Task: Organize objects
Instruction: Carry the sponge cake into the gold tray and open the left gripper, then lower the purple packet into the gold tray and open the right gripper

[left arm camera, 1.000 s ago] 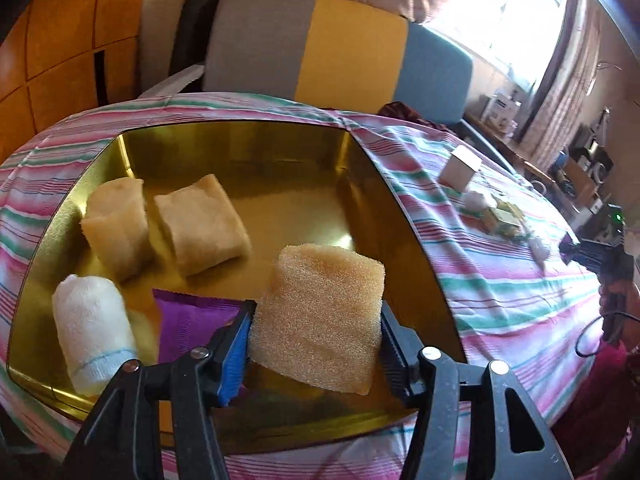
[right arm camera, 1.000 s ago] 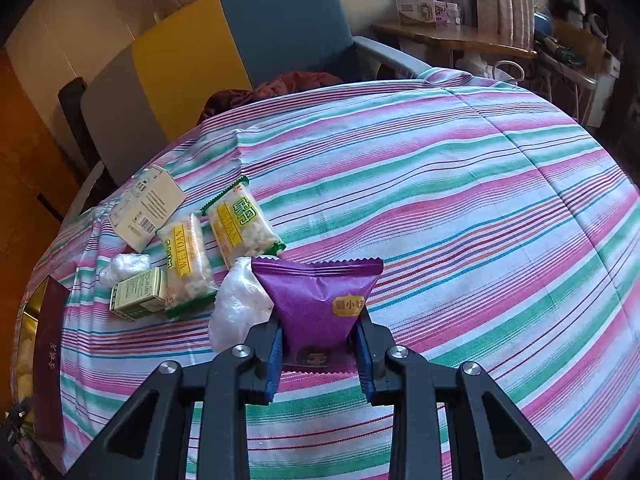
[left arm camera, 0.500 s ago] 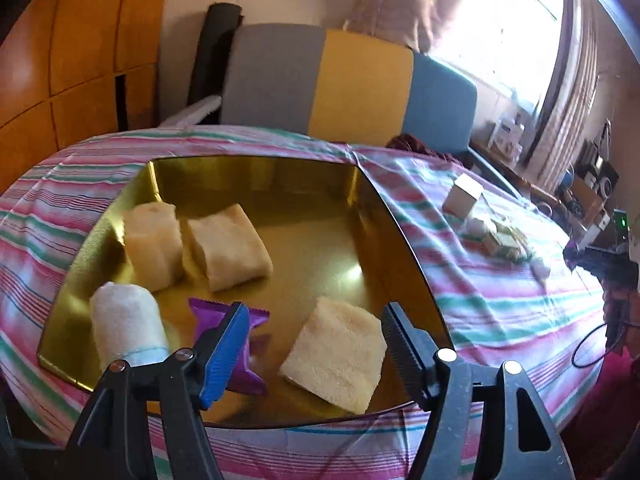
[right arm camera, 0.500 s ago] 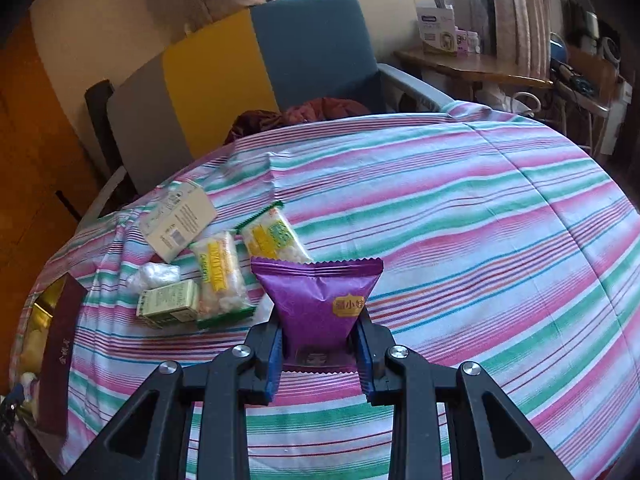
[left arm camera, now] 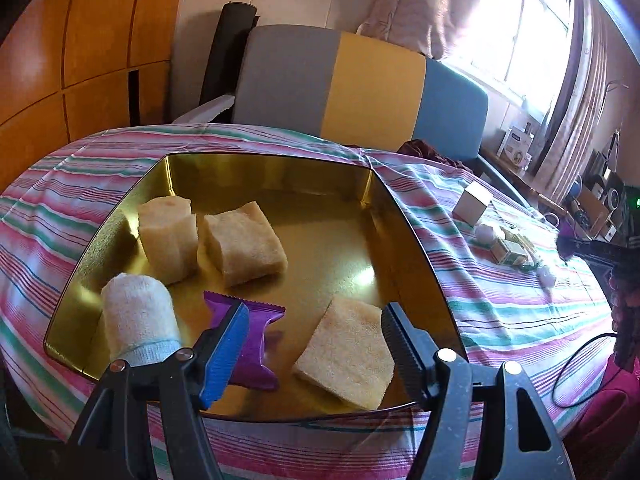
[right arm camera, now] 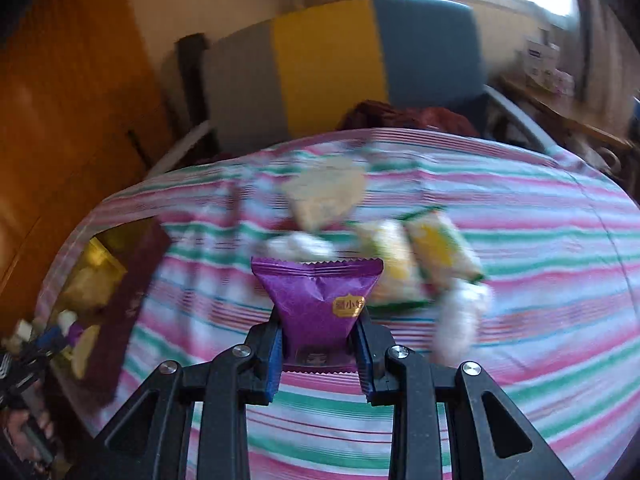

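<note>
A gold tin tray (left arm camera: 384,208) lies on the striped tablecloth in the left wrist view. In it rest two tan sponges (left arm camera: 244,242) at the back, a white rolled cloth (left arm camera: 138,316), a purple snack packet (left arm camera: 252,344) and a tan sponge (left arm camera: 348,356) at the front. My left gripper (left arm camera: 314,340) hovers open above that front sponge, apart from it. In the blurred right wrist view my right gripper (right arm camera: 318,342) is shut on another purple snack packet (right arm camera: 318,292), held above the cloth. The tray (right arm camera: 96,256) shows at the left there.
Loose items lie on the cloth: yellow-green snack packs (right arm camera: 420,256), a white box (left arm camera: 472,202), a small green box (left arm camera: 510,252), white wads (right arm camera: 460,316). A dark red lid (right arm camera: 132,304) leans on the tray's side. A grey, yellow and blue chair (left arm camera: 360,88) stands behind the table.
My left gripper let go of the front sponge, which now lies in the tray, and drew back. My right gripper swung left with the purple packet, and the tray came into its view.
</note>
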### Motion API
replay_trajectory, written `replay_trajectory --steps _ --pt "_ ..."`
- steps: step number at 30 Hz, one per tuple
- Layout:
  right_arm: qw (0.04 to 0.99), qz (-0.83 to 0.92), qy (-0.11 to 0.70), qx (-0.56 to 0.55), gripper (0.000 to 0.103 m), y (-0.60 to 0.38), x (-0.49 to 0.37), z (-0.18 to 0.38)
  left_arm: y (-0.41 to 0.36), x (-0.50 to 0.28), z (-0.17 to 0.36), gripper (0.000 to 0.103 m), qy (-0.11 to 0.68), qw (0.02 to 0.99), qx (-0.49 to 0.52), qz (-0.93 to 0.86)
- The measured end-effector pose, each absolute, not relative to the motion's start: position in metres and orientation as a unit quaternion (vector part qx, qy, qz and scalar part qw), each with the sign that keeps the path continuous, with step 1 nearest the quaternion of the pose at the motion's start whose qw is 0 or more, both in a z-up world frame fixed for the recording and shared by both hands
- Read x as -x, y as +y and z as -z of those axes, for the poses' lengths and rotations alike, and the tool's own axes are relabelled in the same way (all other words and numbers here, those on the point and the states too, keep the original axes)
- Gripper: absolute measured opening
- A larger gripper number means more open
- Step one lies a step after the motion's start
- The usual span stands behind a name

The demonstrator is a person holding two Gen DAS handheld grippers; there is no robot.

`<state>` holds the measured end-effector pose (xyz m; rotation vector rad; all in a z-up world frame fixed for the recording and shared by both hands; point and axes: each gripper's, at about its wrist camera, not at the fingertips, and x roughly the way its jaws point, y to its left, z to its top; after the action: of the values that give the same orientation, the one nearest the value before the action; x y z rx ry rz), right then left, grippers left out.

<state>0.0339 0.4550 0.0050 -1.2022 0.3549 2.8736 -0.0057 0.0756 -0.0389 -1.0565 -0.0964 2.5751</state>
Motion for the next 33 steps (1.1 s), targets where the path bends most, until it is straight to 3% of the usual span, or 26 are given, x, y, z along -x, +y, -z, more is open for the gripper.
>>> replay_trajectory --steps 13,33 --pt "-0.152 -0.905 0.053 0.394 0.031 0.265 0.040 -0.011 0.063 -0.001 0.041 0.070 -0.038 0.191 0.380 -0.904" --pt "-0.132 -0.867 -0.050 0.478 0.031 0.177 0.107 0.055 0.019 0.007 0.040 0.069 -0.108 0.141 0.375 -0.910"
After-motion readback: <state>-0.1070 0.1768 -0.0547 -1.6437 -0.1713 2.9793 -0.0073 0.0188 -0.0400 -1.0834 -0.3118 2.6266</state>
